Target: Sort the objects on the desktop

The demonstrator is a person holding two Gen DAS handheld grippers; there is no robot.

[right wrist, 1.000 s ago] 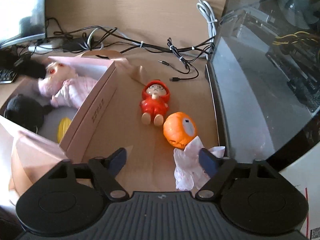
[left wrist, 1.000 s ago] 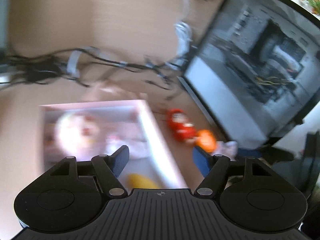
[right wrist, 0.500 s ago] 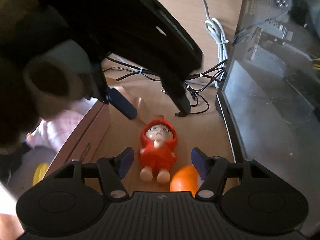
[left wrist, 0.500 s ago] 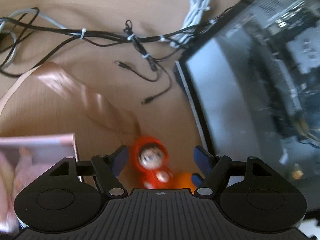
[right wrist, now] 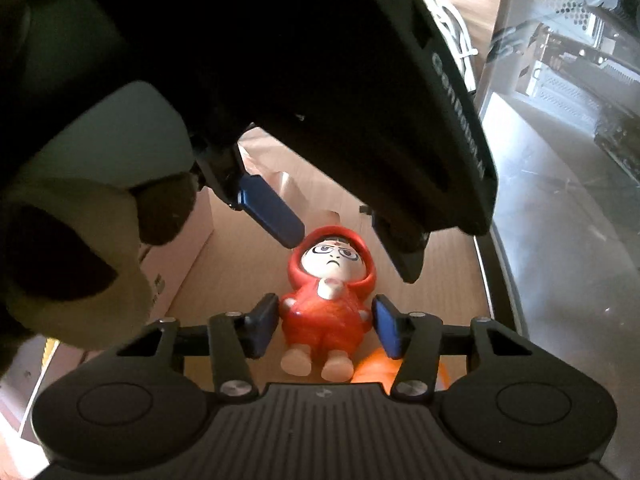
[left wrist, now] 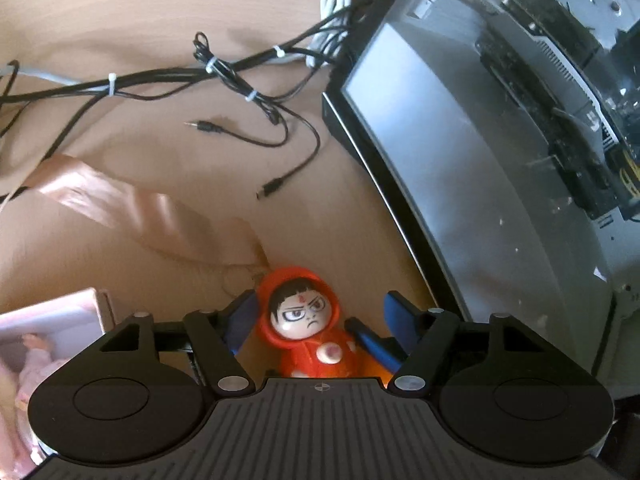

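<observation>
Right wrist: left gripper [right wrist: 348, 248] hides desk; both jaws apart around red doll [right wrist: 328, 292].

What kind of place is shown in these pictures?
Probably a home or office computer desk: a wooden desk top with tied black cables, a glass-sided computer case, and a red hooded figurine lying on it.
</observation>
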